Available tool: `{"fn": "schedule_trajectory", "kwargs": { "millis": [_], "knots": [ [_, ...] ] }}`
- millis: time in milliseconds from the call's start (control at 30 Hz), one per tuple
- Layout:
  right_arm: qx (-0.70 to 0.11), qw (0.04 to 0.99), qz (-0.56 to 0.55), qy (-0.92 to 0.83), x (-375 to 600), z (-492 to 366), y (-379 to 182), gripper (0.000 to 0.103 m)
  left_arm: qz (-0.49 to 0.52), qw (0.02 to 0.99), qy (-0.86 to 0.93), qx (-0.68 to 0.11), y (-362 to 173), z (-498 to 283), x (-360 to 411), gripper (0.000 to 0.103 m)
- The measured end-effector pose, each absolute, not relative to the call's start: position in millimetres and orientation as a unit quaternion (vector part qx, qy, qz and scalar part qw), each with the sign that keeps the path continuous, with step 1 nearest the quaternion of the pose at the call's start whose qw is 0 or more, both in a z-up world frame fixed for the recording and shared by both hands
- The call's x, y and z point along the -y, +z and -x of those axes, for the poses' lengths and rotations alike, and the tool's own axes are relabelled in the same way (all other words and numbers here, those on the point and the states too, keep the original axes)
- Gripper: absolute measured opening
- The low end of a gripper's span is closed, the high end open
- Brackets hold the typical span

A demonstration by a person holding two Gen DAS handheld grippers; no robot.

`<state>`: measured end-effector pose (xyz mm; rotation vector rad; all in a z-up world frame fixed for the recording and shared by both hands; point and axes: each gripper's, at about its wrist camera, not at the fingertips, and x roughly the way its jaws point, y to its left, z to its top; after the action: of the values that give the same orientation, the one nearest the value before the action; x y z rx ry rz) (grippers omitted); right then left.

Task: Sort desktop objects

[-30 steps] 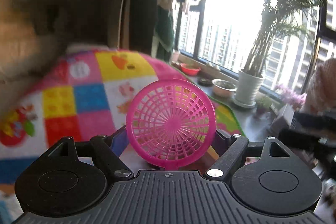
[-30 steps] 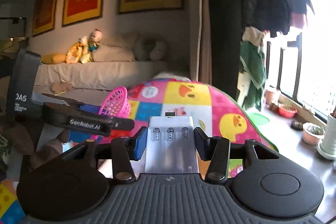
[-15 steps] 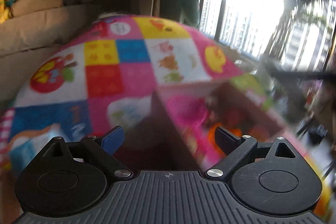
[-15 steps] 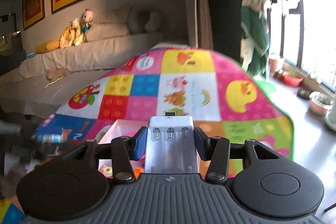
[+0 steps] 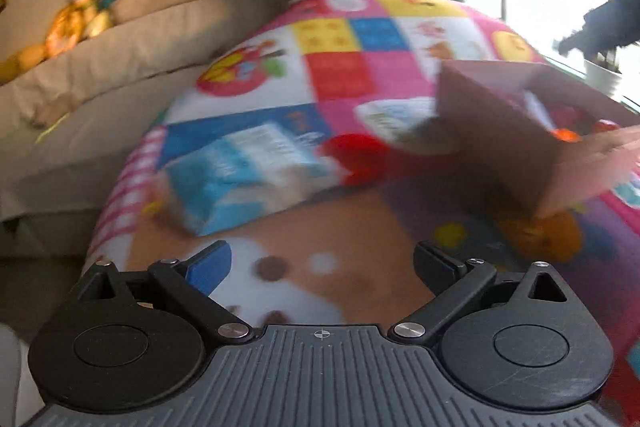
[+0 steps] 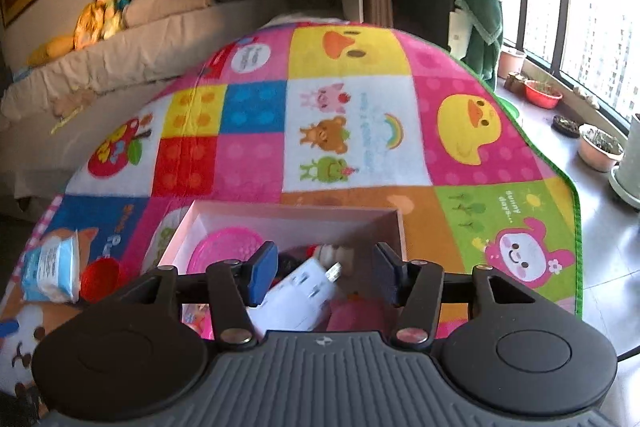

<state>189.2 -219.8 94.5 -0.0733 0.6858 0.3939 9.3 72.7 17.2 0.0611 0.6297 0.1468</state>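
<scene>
Both opening, right gripper (image 6: 325, 273) over battery charger (image 6: 298, 297) in box (image 6: 280, 217).

A bright patchwork play mat (image 6: 352, 131) with cartoon animals carries a pink open box (image 6: 288, 217), a blue-and-white packet (image 6: 52, 269) and a red round object (image 6: 100, 277) between them.

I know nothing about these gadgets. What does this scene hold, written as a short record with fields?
Surface: colourful patchwork play mat
Container: open pink cardboard box
In the box: round pink plastic basket, white battery charger
Beside the box: blue-white tissue packet, red round lid
Left gripper: opening, nothing between fingers
Right gripper: opening over the charger
</scene>
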Motion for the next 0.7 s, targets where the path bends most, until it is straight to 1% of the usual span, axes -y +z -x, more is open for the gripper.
{"fn": "schedule_trajectory", "kwargs": {
  "millis": [100, 200, 333, 433, 467, 533, 567, 600, 667, 700],
  "knots": [
    [-0.335, 0.917, 0.062, 0.205, 202, -178, 92, 0.063, -0.025, 0.952, 0.094, -0.291, 24, -14, -87, 0.101],
    [-0.336, 0.91, 0.077, 0.229, 184, -161, 91, 0.066, -0.039, 0.954, 0.106, -0.278, 29, -29, -99, 0.101],
    [-0.339, 0.893, 0.09, 0.282, 161, -129, 90, 0.069, -0.05, 0.955, 0.124, -0.266, 33, -56, -118, 0.101],
    [-0.333, 0.879, 0.105, 0.324, 139, -109, 92, 0.069, -0.05, 0.952, 0.116, -0.279, 30, -74, -131, 0.102],
    [-0.333, 0.873, 0.11, 0.34, 130, -105, 92, 0.067, -0.044, 0.952, 0.11, -0.282, 29, -77, -134, 0.103],
    [-0.335, 0.861, 0.119, 0.364, 112, -102, 90, 0.055, -0.026, 0.952, 0.094, -0.291, 27, -79, -139, 0.103],
    [-0.336, 0.857, 0.126, 0.369, 102, -102, 88, 0.048, -0.021, 0.951, 0.088, -0.296, 27, -78, -138, 0.103],
    [-0.335, 0.856, 0.134, 0.371, 91, -103, 86, 0.044, -0.019, 0.949, 0.075, -0.305, 26, -77, -137, 0.102],
    [-0.332, 0.854, 0.146, 0.373, 69, -108, 83, 0.04, -0.025, 0.946, 0.048, -0.32, 23, -70, -129, 0.102],
    [-0.335, 0.851, 0.148, 0.376, 59, -113, 81, 0.04, -0.033, 0.945, 0.032, -0.324, 22, -65, -123, 0.102]
  ]
}}
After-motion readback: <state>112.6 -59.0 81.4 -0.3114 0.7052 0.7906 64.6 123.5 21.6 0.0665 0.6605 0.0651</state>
